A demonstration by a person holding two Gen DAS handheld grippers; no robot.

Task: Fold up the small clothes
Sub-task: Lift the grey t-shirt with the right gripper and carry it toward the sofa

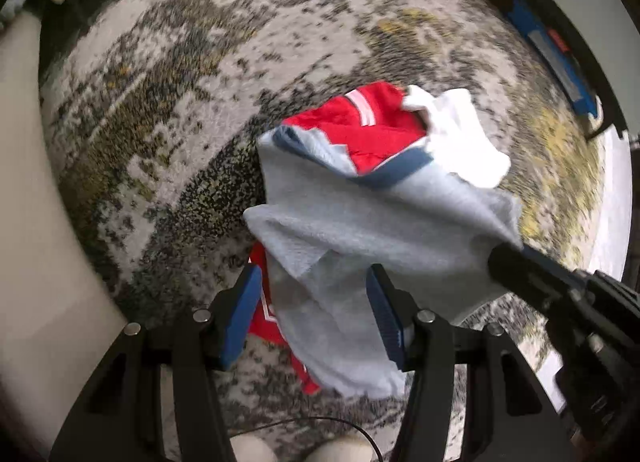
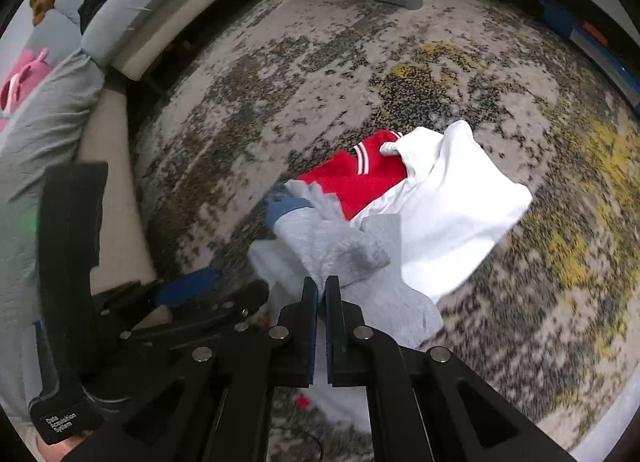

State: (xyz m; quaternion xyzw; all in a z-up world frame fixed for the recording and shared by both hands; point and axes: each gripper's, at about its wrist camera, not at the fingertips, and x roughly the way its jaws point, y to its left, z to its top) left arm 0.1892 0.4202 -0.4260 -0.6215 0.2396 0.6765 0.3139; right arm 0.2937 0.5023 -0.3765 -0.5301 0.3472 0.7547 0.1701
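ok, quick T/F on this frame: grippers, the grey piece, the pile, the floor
1. The right gripper is shut on the grey garment. True.
2. The left gripper is clamped shut on the red garment. False: its jaws stand open, with grey cloth hanging between them, and the pads do not press on it.
3. The clothes lie on a bare wooden table. False: they are over a mottled grey and yellow rug.
4. A white garment lies beside the red one. True.
5. The grey garment has a blue trim band. True.
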